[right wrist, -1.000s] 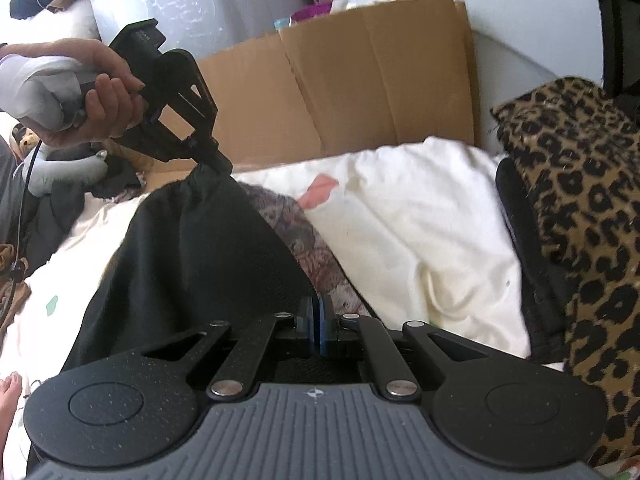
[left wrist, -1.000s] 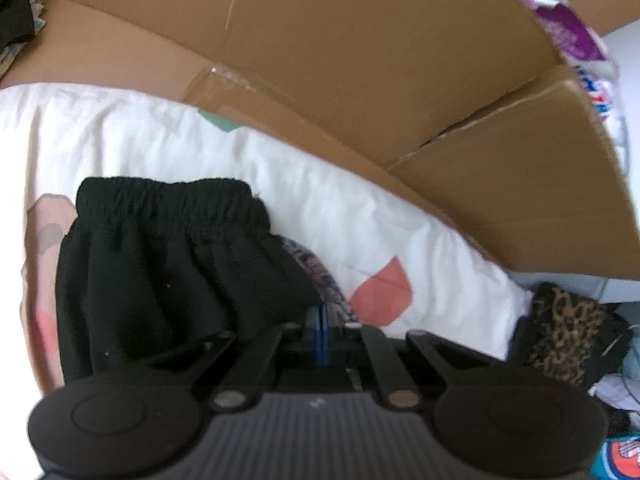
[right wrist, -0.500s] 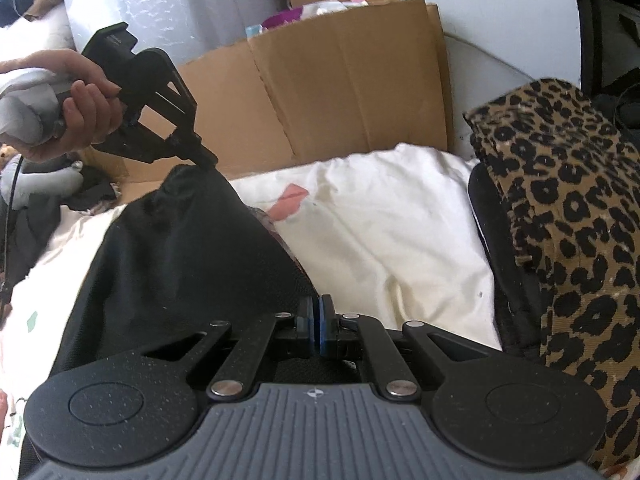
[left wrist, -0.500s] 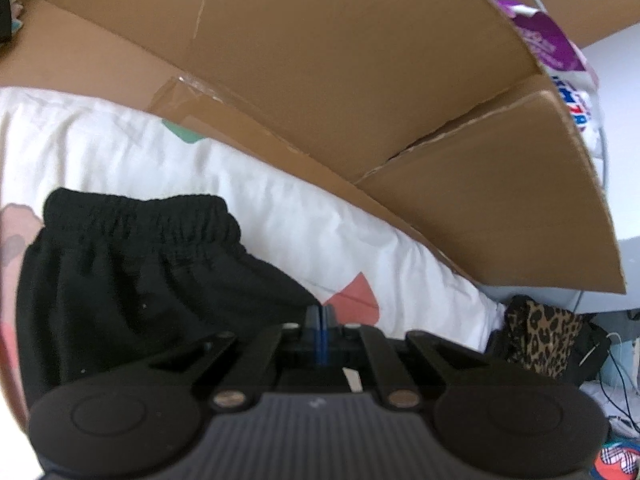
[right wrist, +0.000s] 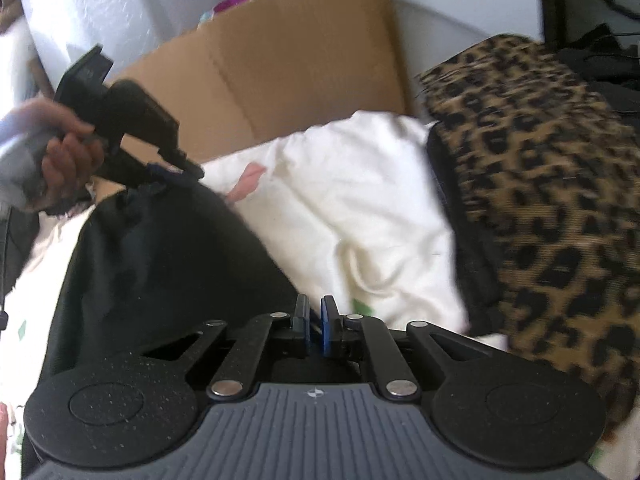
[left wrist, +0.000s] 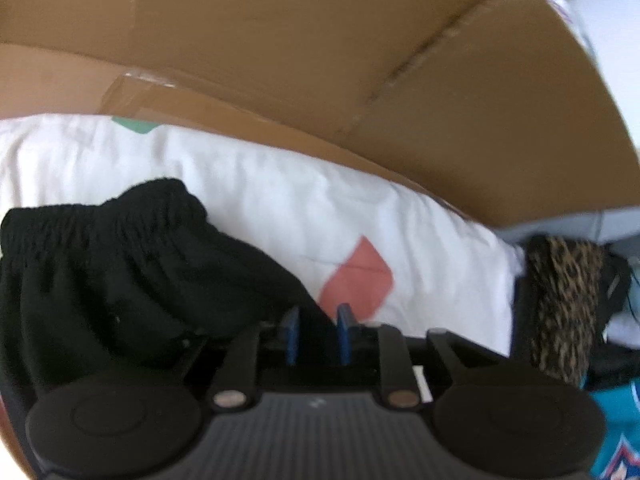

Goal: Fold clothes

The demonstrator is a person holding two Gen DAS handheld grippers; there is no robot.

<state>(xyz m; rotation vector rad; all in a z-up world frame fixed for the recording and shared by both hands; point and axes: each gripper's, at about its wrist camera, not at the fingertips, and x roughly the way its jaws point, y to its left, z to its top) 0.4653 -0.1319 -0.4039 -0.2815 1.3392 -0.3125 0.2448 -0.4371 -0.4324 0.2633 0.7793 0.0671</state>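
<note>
Both cameras are looking low and close along their fingers; both are seeing the black shorts (left wrist: 120, 272) (right wrist: 160, 264) and cardboard (left wrist: 320, 60) (right wrist: 288, 76).

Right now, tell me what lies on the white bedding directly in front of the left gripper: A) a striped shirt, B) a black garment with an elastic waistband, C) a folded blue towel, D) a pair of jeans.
B: the left gripper faces a black garment with a gathered elastic waistband, lying on the white bedding.

A home bedroom: rumpled white bedding (right wrist: 360, 208), cardboard boxes (left wrist: 320, 60), leopard-print fabric (right wrist: 540, 184).
</note>
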